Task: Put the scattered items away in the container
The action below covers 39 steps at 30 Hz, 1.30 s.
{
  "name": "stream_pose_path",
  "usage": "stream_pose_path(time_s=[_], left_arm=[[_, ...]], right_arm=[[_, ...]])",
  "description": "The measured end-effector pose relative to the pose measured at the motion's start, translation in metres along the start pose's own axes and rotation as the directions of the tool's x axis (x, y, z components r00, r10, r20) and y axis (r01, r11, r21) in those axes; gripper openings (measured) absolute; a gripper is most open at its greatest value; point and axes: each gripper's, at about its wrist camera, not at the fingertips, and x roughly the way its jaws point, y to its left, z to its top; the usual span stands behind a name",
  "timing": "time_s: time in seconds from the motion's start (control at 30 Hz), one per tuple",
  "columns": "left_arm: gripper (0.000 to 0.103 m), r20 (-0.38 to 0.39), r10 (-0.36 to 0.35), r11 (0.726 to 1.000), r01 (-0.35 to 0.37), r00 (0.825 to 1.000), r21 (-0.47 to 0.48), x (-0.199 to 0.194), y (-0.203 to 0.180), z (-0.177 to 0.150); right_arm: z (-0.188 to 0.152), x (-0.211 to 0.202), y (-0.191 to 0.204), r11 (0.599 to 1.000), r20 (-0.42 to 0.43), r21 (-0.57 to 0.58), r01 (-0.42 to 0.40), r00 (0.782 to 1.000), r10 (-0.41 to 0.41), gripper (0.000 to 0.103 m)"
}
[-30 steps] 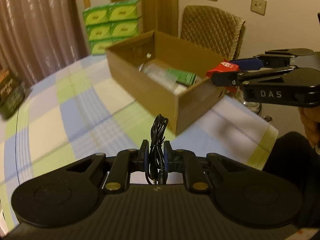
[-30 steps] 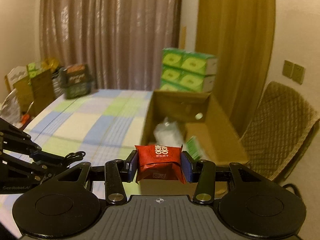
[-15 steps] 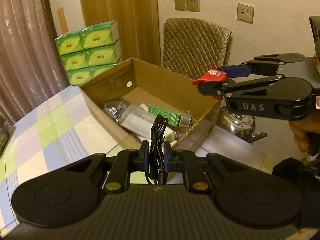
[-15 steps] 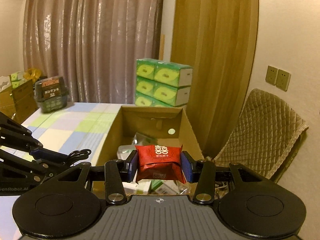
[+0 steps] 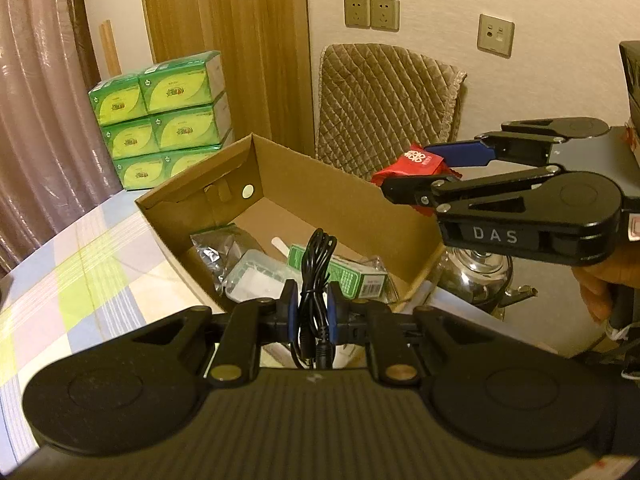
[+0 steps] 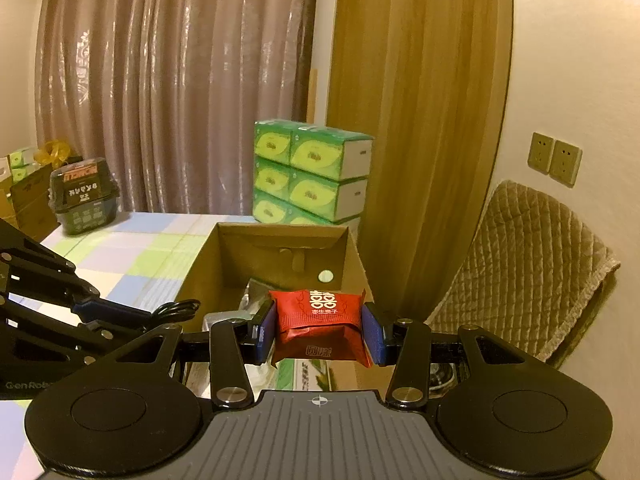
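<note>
The fingers (image 5: 290,308) of the left gripper (image 5: 313,310) are clenched on a coiled black cable (image 5: 316,276), which stands up in a loop between the blue pads, its plug ends hanging toward the camera. The fingers (image 6: 370,334) of the right gripper (image 6: 319,332) are clamped on a red sachet (image 6: 320,322) with white characters, pinched across its width and held clear of any surface.

The cardboard box (image 5: 360,204) sits open on the checked tablecloth (image 5: 96,264) near the tabletop's far right corner. Seen from the left wrist, the cable is over the box's near wall, and the right gripper (image 5: 416,176) holds the sachet (image 5: 420,162) beside the box's right-hand rim, above its level. From the right wrist, the sachet hangs in front of the box's near end.

Inside the box lie a green carton (image 5: 348,276), a clear plastic case (image 5: 256,280) and a crinkled silvery packet (image 5: 216,248).

Off the table's far edge stands a stack of green tissue packs (image 5: 164,120); a quilted chair back (image 5: 384,100) is behind the box. A metal kettle (image 5: 480,276) shows below the right gripper. A dark basket (image 6: 84,196) stands at the table's far left corner in the right wrist view. A hand (image 5: 608,280) grips the right tool.
</note>
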Motion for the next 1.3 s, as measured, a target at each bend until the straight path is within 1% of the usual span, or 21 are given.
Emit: stream_pose_path(time_s=[0.2, 0.47, 0.6, 0.63, 0.67, 0.77, 0.9, 1.0, 1.03, 1.07, 1.1, 1.13, 1.17, 1.2, 1.23, 1.27, 1.3], left_arm=[[0.011, -0.003, -0.016, 1.0, 0.016, 1.0, -0.018, 0.017, 0.005, 0.006], [0.011, -0.009, -0.03, 0.999, 0.03, 0.999, -0.038, 0.037, 0.012, 0.009], [0.012, -0.007, -0.02, 0.998, 0.019, 1.0, -0.054, 0.043, 0.016, 0.009], [0.019, -0.003, -0.01, 0.998, 0.009, 1.0, -0.06, 0.043, 0.018, 0.009], [0.028, -0.003, 0.0, 0.998, 0.0, 1.0, -0.063, 0.044, 0.019, 0.009], [0.029, -0.007, 0.02, 0.998, -0.021, 1.0, -0.055, 0.044, 0.022, 0.006], [0.029, -0.011, 0.03, 0.998, -0.031, 0.999, -0.055, 0.042, 0.026, 0.002], [0.029, -0.01, 0.04, 0.998, -0.041, 0.999, -0.055, 0.039, 0.029, -0.001], [0.03, -0.009, 0.043, 0.997, -0.044, 0.999, -0.056, 0.038, 0.029, -0.001], [0.035, -0.006, 0.048, 0.997, -0.048, 0.999, -0.058, 0.036, 0.03, -0.002], [0.037, -0.004, 0.053, 0.997, -0.053, 0.999, -0.06, 0.035, 0.031, -0.004], [0.043, -0.001, 0.058, 0.996, -0.058, 0.998, -0.064, 0.033, 0.031, -0.005], [0.05, 0.002, 0.064, 0.996, -0.064, 0.998, -0.068, 0.03, 0.032, -0.007], [0.054, 0.006, 0.072, 0.995, -0.071, 0.997, -0.072, 0.028, 0.033, -0.009], [0.063, 0.009, 0.084, 0.994, -0.083, 0.996, -0.077, 0.026, 0.033, -0.011], [0.066, 0.01, 0.096, 0.992, -0.095, 0.995, -0.078, 0.024, 0.034, -0.014], [0.066, 0.008, 0.106, 0.991, -0.105, 0.994, -0.078, 0.022, 0.034, -0.016]], right_arm=[[0.005, 0.017, -0.008, 1.0, -0.008, 0.01, -0.006, 1.0, 0.006, 0.043], [0.003, 0.035, -0.012, 1.0, -0.023, 0.02, -0.013, 1.0, 0.013, 0.043], [0.001, 0.04, -0.012, 1.0, -0.03, 0.024, -0.017, 0.999, 0.018, 0.043], [0.001, 0.042, -0.012, 1.0, -0.032, 0.025, -0.018, 0.999, 0.019, 0.043], [0.0, 0.043, -0.013, 1.0, -0.033, 0.026, -0.018, 0.999, 0.019, 0.043], [-0.001, 0.045, -0.013, 0.999, -0.038, 0.028, -0.017, 0.999, 0.018, 0.043], [-0.003, 0.048, -0.014, 0.999, -0.044, 0.038, -0.02, 0.999, 0.022, 0.043], [-0.003, 0.05, -0.013, 0.998, -0.055, 0.039, -0.048, 0.997, 0.05, 0.043], [-0.004, 0.052, -0.011, 0.997, -0.066, 0.034, -0.072, 0.995, 0.074, 0.044], [-0.003, 0.054, -0.009, 0.996, -0.079, 0.028, -0.086, 0.993, 0.088, 0.055], [-0.004, 0.054, -0.007, 0.996, -0.079, 0.025, -0.088, 0.993, 0.09, 0.062], [-0.004, 0.053, -0.007, 0.996, -0.069, 0.026, -0.081, 0.994, 0.083, 0.073], [-0.005, 0.052, -0.007, 0.997, -0.061, 0.033, -0.077, 0.995, 0.079, 0.076], [-0.005, 0.052, -0.008, 0.996, -0.064, 0.045, -0.08, 0.995, 0.082, 0.076], [-0.006, 0.052, -0.009, 0.995, -0.069, 0.054, -0.08, 0.994, 0.083, 0.076], [-0.007, 0.052, -0.01, 0.996, -0.071, 0.058, -0.075, 0.994, 0.079, 0.076], [-0.008, 0.05, -0.01, 0.996, -0.072, 0.058, -0.069, 0.995, 0.073, 0.076]])
